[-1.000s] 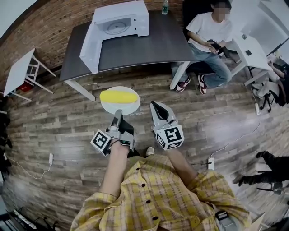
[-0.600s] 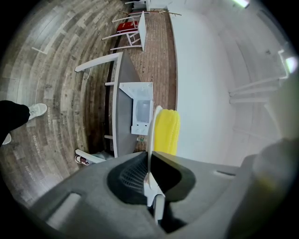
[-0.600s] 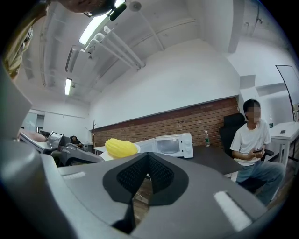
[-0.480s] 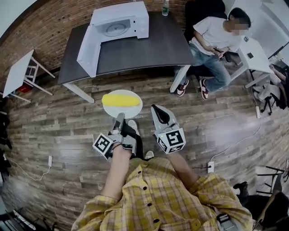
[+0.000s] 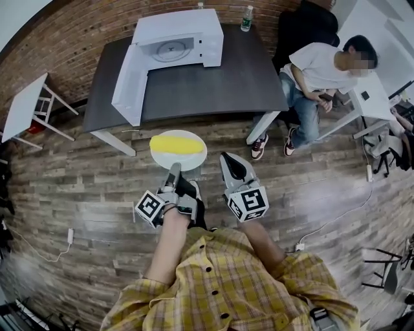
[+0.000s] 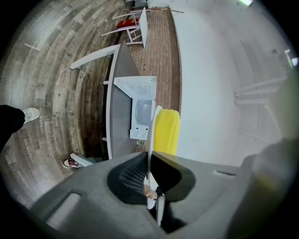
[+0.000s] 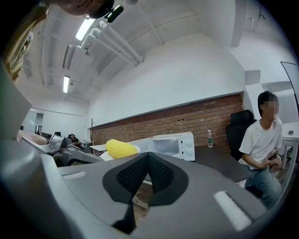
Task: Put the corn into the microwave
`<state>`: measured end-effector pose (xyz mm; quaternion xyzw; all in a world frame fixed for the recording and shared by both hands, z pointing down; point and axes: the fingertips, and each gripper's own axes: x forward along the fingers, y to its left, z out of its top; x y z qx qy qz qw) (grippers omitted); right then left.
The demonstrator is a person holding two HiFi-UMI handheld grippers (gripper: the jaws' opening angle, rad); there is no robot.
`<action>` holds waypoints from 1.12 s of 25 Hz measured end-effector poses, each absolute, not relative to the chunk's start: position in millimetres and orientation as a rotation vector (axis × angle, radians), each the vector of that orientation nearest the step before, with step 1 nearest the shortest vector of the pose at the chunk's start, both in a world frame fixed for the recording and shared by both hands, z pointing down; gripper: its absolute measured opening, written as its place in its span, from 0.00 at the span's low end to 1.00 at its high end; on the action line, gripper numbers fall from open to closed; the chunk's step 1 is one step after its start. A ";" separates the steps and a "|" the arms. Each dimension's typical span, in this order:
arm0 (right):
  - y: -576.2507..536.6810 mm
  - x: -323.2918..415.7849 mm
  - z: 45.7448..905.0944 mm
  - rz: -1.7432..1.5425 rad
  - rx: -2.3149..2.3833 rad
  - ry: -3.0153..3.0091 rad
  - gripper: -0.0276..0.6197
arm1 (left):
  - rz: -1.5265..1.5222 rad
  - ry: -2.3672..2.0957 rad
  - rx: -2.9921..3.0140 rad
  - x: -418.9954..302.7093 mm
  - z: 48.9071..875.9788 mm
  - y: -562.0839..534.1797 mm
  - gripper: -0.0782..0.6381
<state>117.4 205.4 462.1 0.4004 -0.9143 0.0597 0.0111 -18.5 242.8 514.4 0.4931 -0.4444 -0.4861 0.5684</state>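
Observation:
A yellow corn cob (image 5: 176, 142) lies on a round white plate (image 5: 194, 158), carried above the wooden floor. My left gripper (image 5: 174, 169) is shut on the plate's near rim. In the left gripper view the plate (image 6: 150, 135) shows edge-on between the jaws, with the corn (image 6: 167, 131) on its right. The white microwave (image 5: 180, 35) stands on the dark table (image 5: 213, 81), its door (image 5: 129, 81) swung open to the left. My right gripper (image 5: 228, 159) hovers beside the plate, shut and holding nothing. In the right gripper view the corn (image 7: 120, 148) and the microwave (image 7: 170, 144) lie ahead.
A person in a white shirt (image 5: 320, 71) sits at the table's right end, feet by the table leg. A bottle (image 5: 246, 18) stands at the table's far edge. A small white table (image 5: 26, 103) stands at the left. A cable and socket (image 5: 301, 245) lie on the floor.
Both grippers and the plate with the corn have moved closer to the table. The left gripper's hold on the plate is unchanged, and the right gripper is still shut.

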 end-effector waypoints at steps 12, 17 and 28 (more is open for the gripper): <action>103.0 68.3 437.7 0.238 1.303 -2.875 0.05 | -1.110 -1.038 1.177 -71.6 504.6 139.5 0.13; 68.5 43.4 433.9 0.226 1.301 -2.872 0.05 | -1.088 -1.042 1.196 -92.2 500.4 100.9 0.13; 10.0 12.7 439.0 0.260 1.340 -2.840 0.05 | -1.053 -0.996 1.193 -120.9 506.6 36.6 0.13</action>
